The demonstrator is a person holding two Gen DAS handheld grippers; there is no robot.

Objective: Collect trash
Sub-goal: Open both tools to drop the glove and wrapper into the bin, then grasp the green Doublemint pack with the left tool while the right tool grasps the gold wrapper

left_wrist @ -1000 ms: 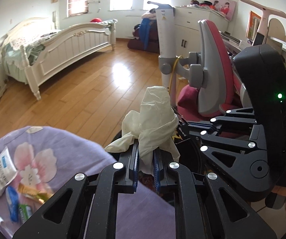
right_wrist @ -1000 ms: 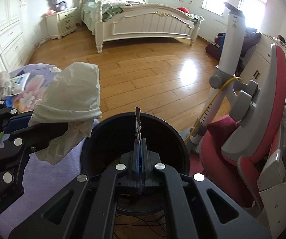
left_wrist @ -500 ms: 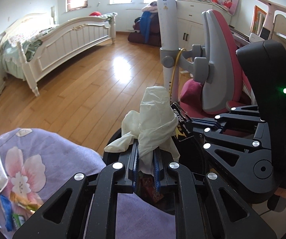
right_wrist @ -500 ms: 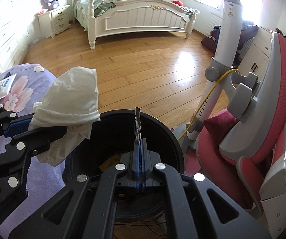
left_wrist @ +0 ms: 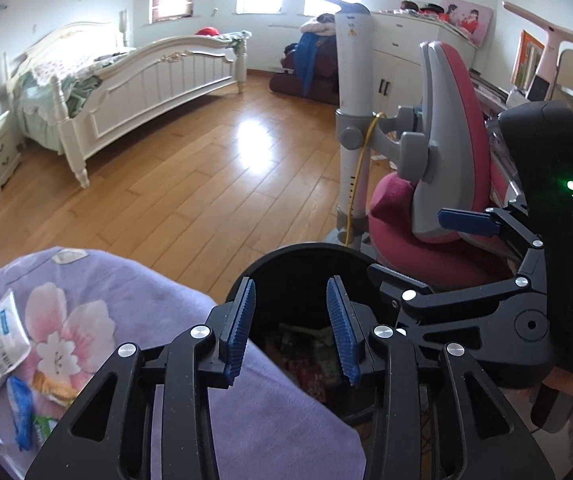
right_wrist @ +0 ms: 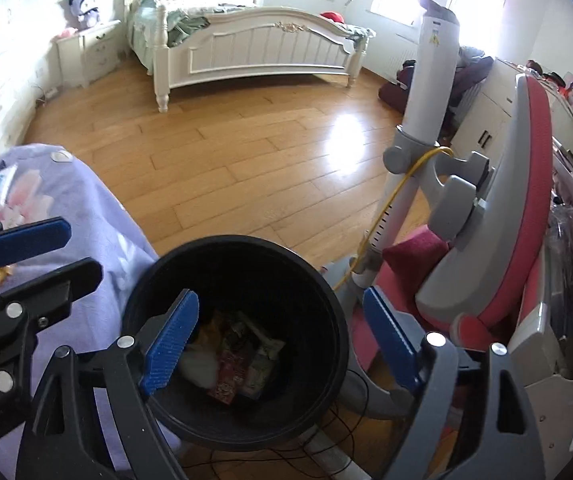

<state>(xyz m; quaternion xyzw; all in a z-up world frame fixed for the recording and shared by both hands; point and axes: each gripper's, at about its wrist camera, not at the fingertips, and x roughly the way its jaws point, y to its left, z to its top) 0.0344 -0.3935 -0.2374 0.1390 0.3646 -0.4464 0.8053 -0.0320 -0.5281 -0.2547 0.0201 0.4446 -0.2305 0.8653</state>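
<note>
A black round bin [right_wrist: 246, 248] stands on the floor beside a purple flowered cloth [left_wrist: 158, 300]. My left gripper [left_wrist: 289, 300] hangs over the bin's rim; its jaws are opening with nothing between them. My right gripper [right_wrist: 280, 300] is over the bin's mouth, its jaws opening wide and empty. In the bin lie a crumpled white glove [right_wrist: 200, 364] and coloured wrappers [right_wrist: 242, 356]. On the cloth at the left lie a white packet [left_wrist: 0, 344], a blue wrapper [left_wrist: 20, 404] and a yellow wrapper [left_wrist: 52, 386].
A pink and grey chair [right_wrist: 518, 216] and a white pole [right_wrist: 426, 92] with a yellow cable stand close to the bin's right. Thin black cables [right_wrist: 326, 440] trail on the floor under the bin. Wooden floor [right_wrist: 246, 152] stretches to a white bed [right_wrist: 262, 52].
Both grippers have opened. The cream glove has left the left jaws and the thin scrap has left the right jaws; a white crumpled glove now lies in the bin.
</note>
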